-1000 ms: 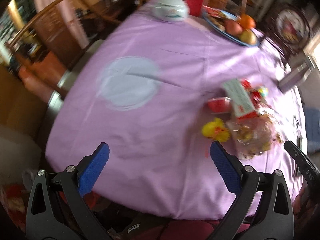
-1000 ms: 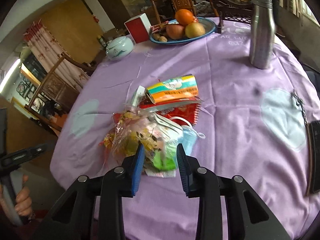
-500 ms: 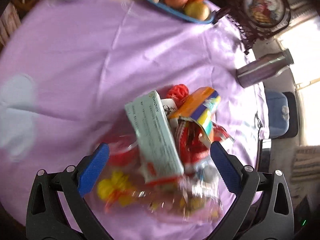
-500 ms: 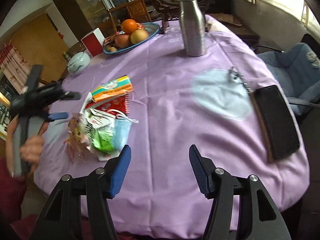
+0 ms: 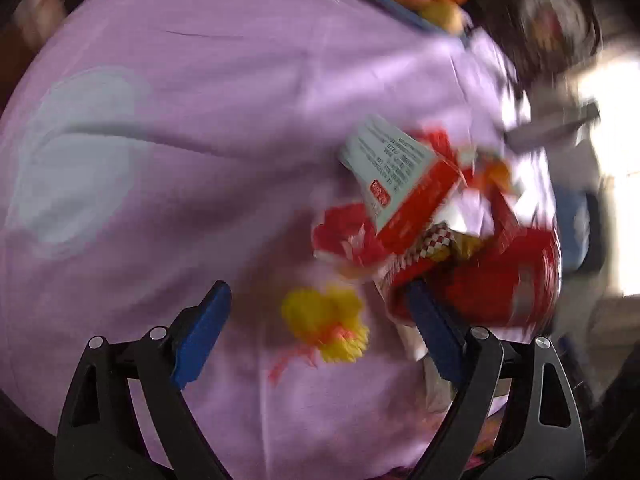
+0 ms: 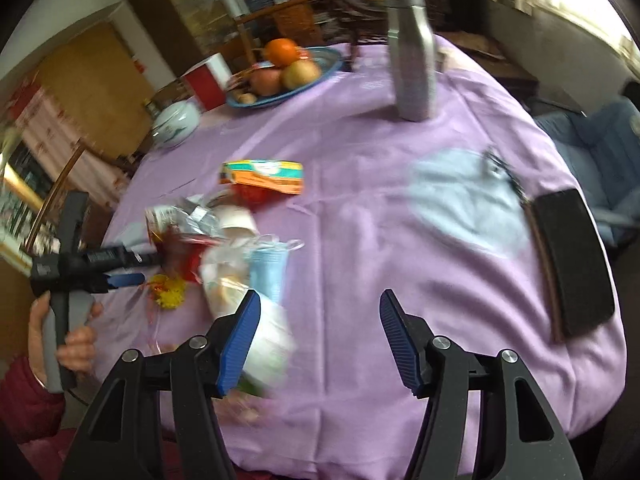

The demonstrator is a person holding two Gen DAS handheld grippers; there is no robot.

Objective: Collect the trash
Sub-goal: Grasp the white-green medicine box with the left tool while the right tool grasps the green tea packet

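A pile of trash lies on the purple tablecloth [image 6: 360, 168]: a white and red carton [image 5: 396, 172], red wrappers [image 5: 500, 280], a yellow tuft [image 5: 324, 324], a blue face mask [image 6: 268, 272], a clear bag [image 6: 240, 288] and an orange packet [image 6: 264, 174]. My left gripper [image 5: 320, 336] is open, low over the yellow tuft, its right finger against the red wrappers; it also shows in the right wrist view [image 6: 120, 268]. My right gripper [image 6: 316, 336] is open and empty, just right of the clear bag.
A steel bottle [image 6: 412, 52], a blue fruit plate [image 6: 288, 76], a white lidded pot [image 6: 176, 122] and a red box [image 6: 206, 82] stand at the far side. A black case [image 6: 572, 260] lies at the right edge. Chairs surround the table.
My left gripper has swung in from the table's left and dropped low onto the trash pile. My right gripper has opened wide, released the clear bag and pulled back to the right.
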